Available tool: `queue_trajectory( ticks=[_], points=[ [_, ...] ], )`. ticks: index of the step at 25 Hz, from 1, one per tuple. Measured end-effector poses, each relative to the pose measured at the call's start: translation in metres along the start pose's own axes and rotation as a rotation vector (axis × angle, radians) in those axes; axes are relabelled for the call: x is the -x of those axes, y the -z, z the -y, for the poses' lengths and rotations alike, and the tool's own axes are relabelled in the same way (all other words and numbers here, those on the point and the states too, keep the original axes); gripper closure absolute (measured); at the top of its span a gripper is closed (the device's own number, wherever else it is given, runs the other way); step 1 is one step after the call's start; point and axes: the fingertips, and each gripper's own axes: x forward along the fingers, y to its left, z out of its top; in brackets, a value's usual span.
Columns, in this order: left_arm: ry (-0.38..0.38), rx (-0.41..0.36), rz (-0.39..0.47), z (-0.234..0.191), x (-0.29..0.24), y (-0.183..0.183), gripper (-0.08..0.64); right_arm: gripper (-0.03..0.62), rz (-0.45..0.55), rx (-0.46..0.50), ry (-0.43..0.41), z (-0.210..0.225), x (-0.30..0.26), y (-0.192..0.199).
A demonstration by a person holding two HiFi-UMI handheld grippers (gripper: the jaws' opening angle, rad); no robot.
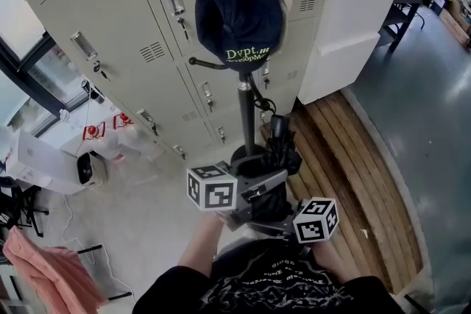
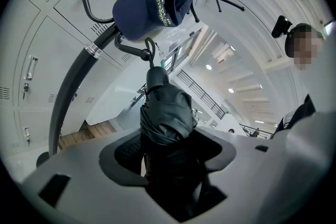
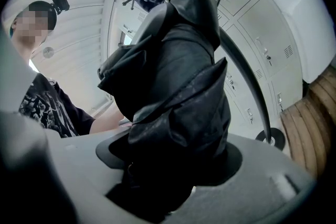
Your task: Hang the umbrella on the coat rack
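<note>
A folded black umbrella stands upright beside the black coat rack pole, low near the rack's base. My left gripper and right gripper are both shut on its bunched fabric from opposite sides. In the left gripper view the umbrella fills the jaws, and its small top loop sits right by a lower hook; I cannot tell whether they touch. A navy cap hangs on the rack above. In the right gripper view the umbrella hides most of the rack.
Grey lockers stand behind the rack. A wooden slatted platform lies to the right, with a white cabinet beyond it. White bags and boxes sit on the floor at left, and a pink cloth hangs at lower left.
</note>
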Motion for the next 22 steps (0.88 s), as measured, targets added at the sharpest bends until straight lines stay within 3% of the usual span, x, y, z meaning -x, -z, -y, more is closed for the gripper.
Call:
queue_trajectory(
  ticks=[22],
  points=[
    [0.029,0.016,0.065,-0.004,0.015,0.002,0.285,0.273,-0.070,0.040,0.013,0.002,-0.008,0.010]
  ],
)
